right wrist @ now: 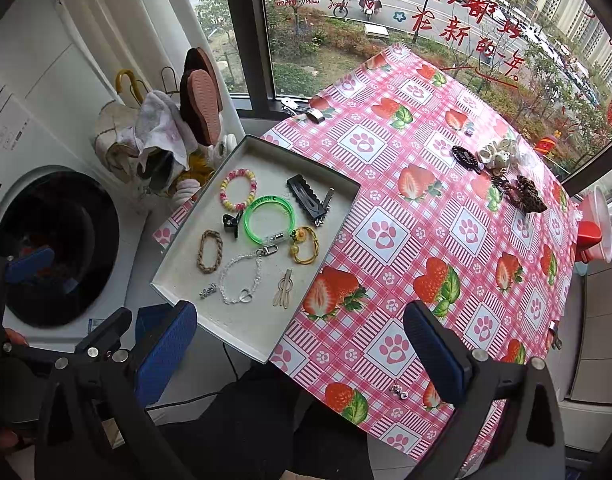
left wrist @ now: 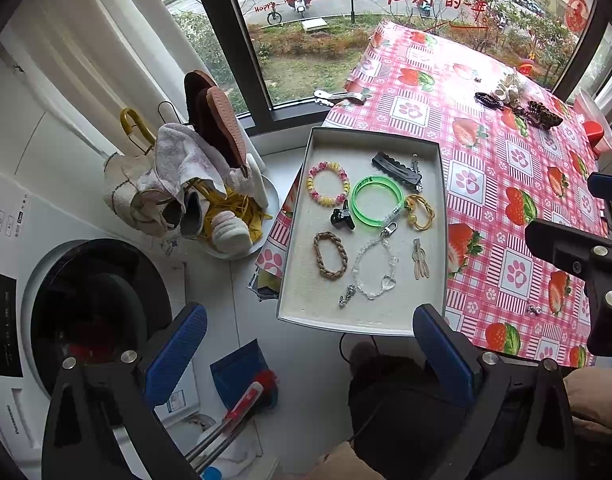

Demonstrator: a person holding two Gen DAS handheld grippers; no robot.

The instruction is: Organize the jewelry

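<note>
Window-side table (right wrist: 417, 216) with a pink strawberry cloth; grey tray (right wrist: 262, 344) hangs over its left edge, washer below. Both grippers are empty, jaws spread wide: left gripper (left wrist: 309, 344) hovers off the tray's near rim, right gripper (right wrist: 302, 344) above the tray's near corner and the cloth.

Tray already holds a bead bracelet (right wrist: 238, 189), green bangle (right wrist: 268, 218), braided band (right wrist: 210, 251), clear chain (right wrist: 242, 276), yellow tie (right wrist: 305, 245), black clip (right wrist: 306, 198) and hairpins (right wrist: 282, 289).

Loose pieces on the cloth:
- small silver charm (right wrist: 397, 391) near the front edge, just ahead of the right gripper
- claw clips (right wrist: 521, 194) and pale pieces (right wrist: 495, 154) at the far side

Handling, my read:
- Charm: tiny, light, hard, likely slippery. Pinch straight down with the pad tips; the glossy cloth may let it skate.
- Claw clips: rigid, light, bulky. Grip across the body, not the teeth.
- Chain: limp, so take it at the clasp.
- Tray looks poorly supported; avoid pressing its overhanging edge.
</note>
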